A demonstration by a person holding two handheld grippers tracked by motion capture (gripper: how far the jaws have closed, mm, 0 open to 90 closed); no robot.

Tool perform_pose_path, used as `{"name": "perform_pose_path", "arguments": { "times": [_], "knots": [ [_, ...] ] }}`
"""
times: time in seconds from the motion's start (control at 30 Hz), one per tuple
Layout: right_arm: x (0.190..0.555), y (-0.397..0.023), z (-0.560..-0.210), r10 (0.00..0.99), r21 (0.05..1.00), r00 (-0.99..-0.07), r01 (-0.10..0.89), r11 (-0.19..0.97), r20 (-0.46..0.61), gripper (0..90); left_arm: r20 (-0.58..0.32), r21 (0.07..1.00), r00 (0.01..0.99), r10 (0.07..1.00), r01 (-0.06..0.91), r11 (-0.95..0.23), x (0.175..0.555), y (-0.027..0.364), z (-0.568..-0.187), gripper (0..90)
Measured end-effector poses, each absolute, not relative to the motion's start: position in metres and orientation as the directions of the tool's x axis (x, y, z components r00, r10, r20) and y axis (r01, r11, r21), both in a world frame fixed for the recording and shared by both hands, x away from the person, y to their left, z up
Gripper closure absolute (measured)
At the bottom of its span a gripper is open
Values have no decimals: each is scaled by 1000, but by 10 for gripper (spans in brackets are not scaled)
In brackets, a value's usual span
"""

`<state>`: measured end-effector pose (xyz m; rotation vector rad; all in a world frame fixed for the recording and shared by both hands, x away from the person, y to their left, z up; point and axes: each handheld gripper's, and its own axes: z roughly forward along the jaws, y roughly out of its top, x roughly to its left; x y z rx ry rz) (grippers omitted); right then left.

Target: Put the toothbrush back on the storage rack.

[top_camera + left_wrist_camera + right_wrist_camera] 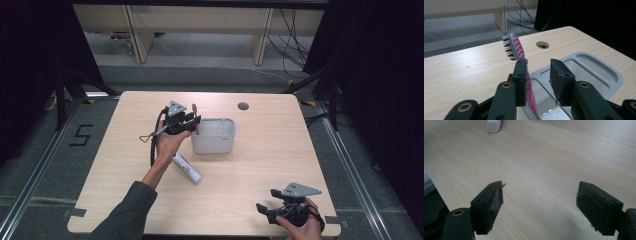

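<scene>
Standing head-up at frame centre, the pink toothbrush (517, 47) leaned on one spread jaw of the left gripper (539, 72), seemingly being released into the grey bin (599, 67).

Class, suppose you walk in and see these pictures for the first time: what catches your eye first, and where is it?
The pink toothbrush stands out, bristles up, leaning against one pad of the left gripper above the grey tray mid-table; the jaws are parted, with a gap to the other pad. A white tube lies on the table just in front of the tray, and the right gripper rests open at the near right edge.
</scene>
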<state>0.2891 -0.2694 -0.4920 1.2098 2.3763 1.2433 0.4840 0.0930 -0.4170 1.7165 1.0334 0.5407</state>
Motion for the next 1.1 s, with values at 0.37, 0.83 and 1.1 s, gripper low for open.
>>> {"name": "perform_pose_path", "arguments": {
  "times": [0.37, 0.83, 1.1],
  "knots": [
    [289, -270, -492, 743, 751, -641, 584, 308, 193, 225, -116, 917, 513, 851, 385, -107, 476, 106, -409, 563],
    [289, -269, -491, 745, 746, -636, 593, 303, 203, 225, -131, 919, 515, 847, 384, -92, 466, 115, -407, 452],
    [289, -269, -492, 746, 752, -633, 590, 294, 204, 225, -159, 912, 538, 828, 401, -85, 454, 120, -405, 403]
  ]
}}
